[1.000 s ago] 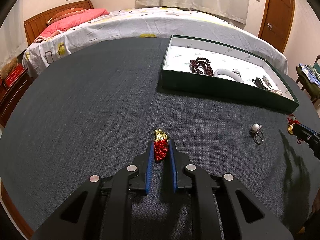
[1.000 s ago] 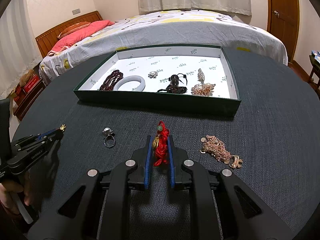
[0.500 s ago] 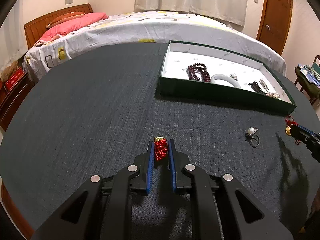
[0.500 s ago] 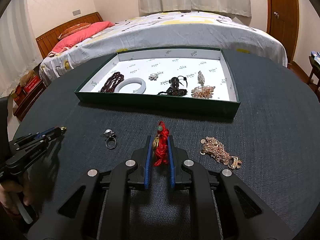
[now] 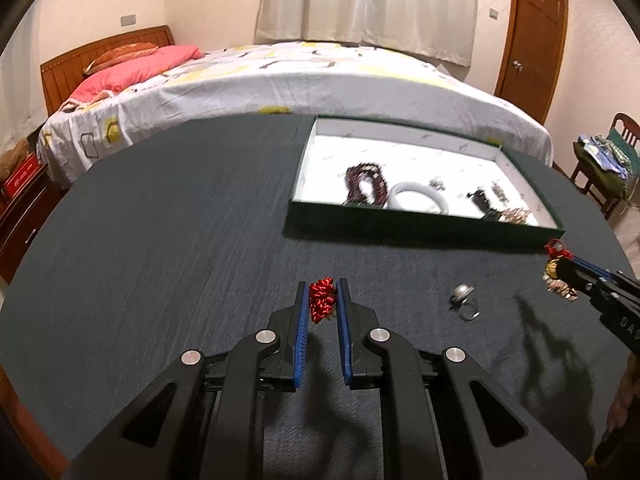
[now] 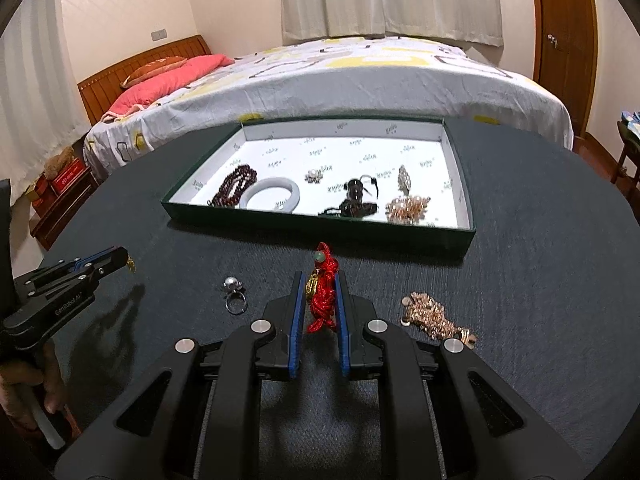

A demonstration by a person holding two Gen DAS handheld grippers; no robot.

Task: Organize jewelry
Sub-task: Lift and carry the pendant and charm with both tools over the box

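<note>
So, starting at your left: your left gripper (image 5: 322, 300) is clenched on a small knotted red cord charm (image 5: 321, 298), the blue pads pinching the bundle of cord above the dark woven tablecloth (image 5: 160, 240). It looks light and soft, so the cord will squash and can slide out if you ease off; a gold piece hangs from it in the right wrist view, so grip the knotted body, not the dangling end.

Next along, a silver ring with a pearl-like ball (image 6: 234, 294) lies loose on the cloth. It is probably hard, small and apt to roll, so take it across the band.

In the middle, your right gripper (image 6: 318, 300) is closed on a second red cord charm with a green bead and gold pendant (image 6: 322, 296), the loops hanging free below the pads. Move gently, or the tail will swing.

To the right, a heap of rose-gold chain (image 6: 436, 316) rests on the cloth; being limp and tangle-prone, it wants a pinch at its thickest clump.

Beyond, the green shallow box with white lining (image 6: 320, 224) already holds beads, a bangle and brooches.
</note>
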